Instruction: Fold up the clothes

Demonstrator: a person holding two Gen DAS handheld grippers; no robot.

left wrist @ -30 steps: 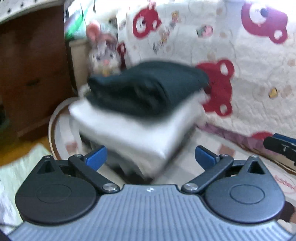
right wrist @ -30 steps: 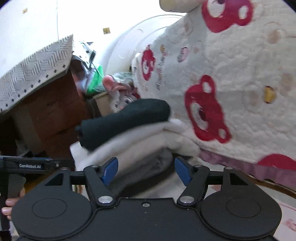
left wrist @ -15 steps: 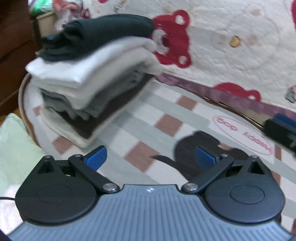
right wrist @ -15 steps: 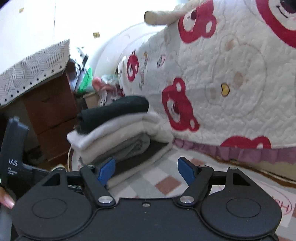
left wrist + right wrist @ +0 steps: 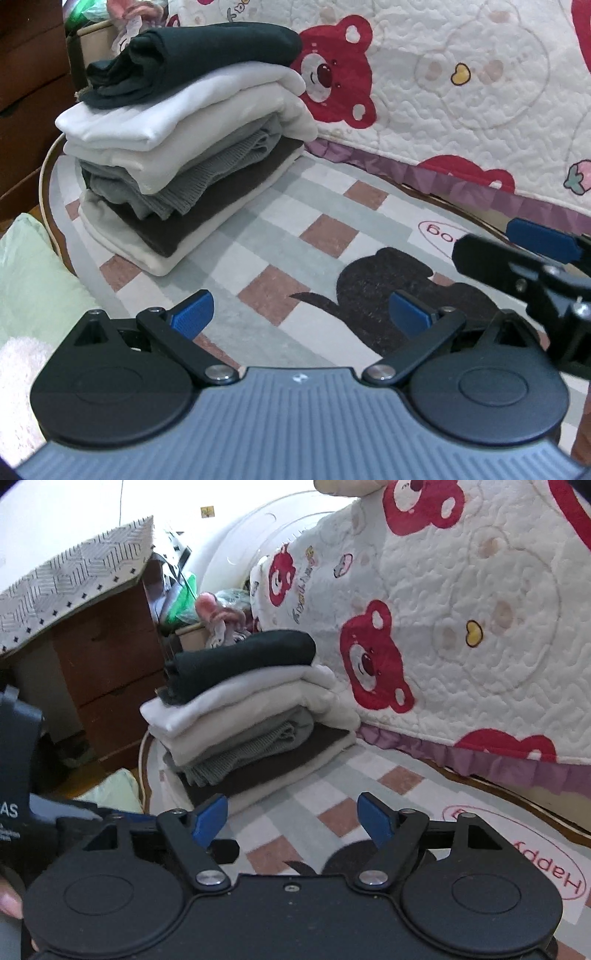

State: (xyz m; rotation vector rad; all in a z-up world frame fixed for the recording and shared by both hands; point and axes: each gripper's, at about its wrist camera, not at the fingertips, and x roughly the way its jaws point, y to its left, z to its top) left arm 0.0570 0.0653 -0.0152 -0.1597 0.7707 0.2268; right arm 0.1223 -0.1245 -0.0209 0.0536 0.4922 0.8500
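A stack of folded clothes (image 5: pixel 184 147) (image 5: pixel 251 716) rests on a checked rug (image 5: pixel 258 236) (image 5: pixel 369 786), with a dark folded garment (image 5: pixel 199 55) (image 5: pixel 243 657) on top, then white, grey knit, brown and cream layers. My left gripper (image 5: pixel 301 314) is open over the rug, to the right of and nearer than the stack, with nothing between its fingers. My right gripper (image 5: pixel 291 818) hovers near the stack's front corner; its jaws are opening and hold nothing. One blue-padded finger of the right gripper (image 5: pixel 539 240) shows at the right edge of the left wrist view.
A quilt with red bears (image 5: pixel 443 92) (image 5: pixel 461 627) hangs behind the rug. Brown wooden drawers (image 5: pixel 110 672) stand to the left, with a plush toy (image 5: pixel 218 616) behind the stack. A pale green cloth (image 5: pixel 29 277) lies at the rug's left edge.
Both grippers have drawn back from the stack, which now lies free on the rug, farther off and to the left. The right jaws have spread a little wider.
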